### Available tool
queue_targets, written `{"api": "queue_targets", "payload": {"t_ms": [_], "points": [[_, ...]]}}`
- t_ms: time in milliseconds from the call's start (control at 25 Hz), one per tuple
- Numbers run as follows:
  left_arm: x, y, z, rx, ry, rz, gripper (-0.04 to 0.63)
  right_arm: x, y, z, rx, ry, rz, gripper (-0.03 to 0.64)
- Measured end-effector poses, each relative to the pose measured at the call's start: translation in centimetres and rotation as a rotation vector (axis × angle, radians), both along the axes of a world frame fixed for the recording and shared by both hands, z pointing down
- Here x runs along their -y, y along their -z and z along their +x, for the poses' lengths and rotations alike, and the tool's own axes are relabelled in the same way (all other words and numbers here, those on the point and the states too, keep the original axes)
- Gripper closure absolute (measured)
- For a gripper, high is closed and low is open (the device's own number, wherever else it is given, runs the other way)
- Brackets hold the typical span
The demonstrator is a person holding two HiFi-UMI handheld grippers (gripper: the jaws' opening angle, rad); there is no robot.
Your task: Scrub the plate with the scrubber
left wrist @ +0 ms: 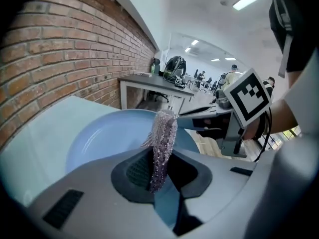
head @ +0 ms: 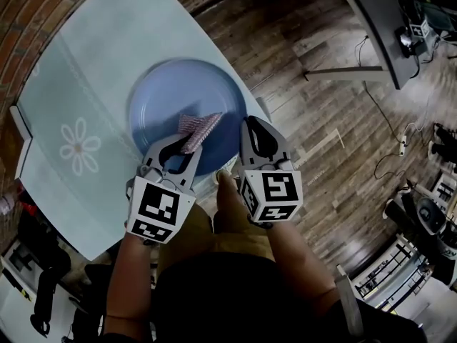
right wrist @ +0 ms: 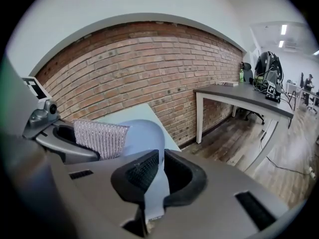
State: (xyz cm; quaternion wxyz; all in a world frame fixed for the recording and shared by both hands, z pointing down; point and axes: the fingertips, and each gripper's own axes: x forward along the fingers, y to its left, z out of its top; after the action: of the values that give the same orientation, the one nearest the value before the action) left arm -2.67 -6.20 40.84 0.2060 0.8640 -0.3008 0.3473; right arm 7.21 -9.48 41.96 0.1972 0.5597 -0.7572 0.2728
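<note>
Scrubber (head: 198,128) sits pinched in left gripper (head: 187,147) over plate (head: 178,91), whose near rim right gripper (head: 251,128) clamps and partly hides.

The plate (head: 171,91) is plain light blue, the scrubber (head: 198,130) glittery silver-mauve mesh. The tablecloth (head: 86,84) is pale mint with a white daisy print (head: 79,147). Grey left gripper (head: 187,145) and right gripper (head: 251,128) carry black-and-white square markers.

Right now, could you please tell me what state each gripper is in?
Left gripper: closed on the scrubber.
Right gripper: closed on the rim of the plate.
</note>
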Motion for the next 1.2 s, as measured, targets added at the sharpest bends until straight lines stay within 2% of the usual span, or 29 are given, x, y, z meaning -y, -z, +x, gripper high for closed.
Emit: {"api": "queue_targets", "payload": {"t_ms": [320,720,1040,1120,1200], "points": [[0.7,4.3,1.2,-0.017,0.053,0.082,0.52,0.3,5.1,0.9,-0.005,0.06,0.099,0.571],[0.1,13.6,1.0,-0.061,0.177,0.256,0.52,-0.2,14.3,-0.4,0.019,0.199,0.279,0.571],[0.0,20.7,-1.9,-0.094,0.235,0.416,0.52,-1.3,21.1,-3.4,0.045,0.289,0.421,0.571],[-0.6,22.9,-2.9,-0.106,0.246,0.466,0.52,-1.9,23.3,-4.2,0.049,0.291,0.483,0.571],[-1.3,25.4,-3.9,-0.129,0.257,0.531,0.519,-2.8,24.8,-4.8,0.024,0.285,0.499,0.571]]}}
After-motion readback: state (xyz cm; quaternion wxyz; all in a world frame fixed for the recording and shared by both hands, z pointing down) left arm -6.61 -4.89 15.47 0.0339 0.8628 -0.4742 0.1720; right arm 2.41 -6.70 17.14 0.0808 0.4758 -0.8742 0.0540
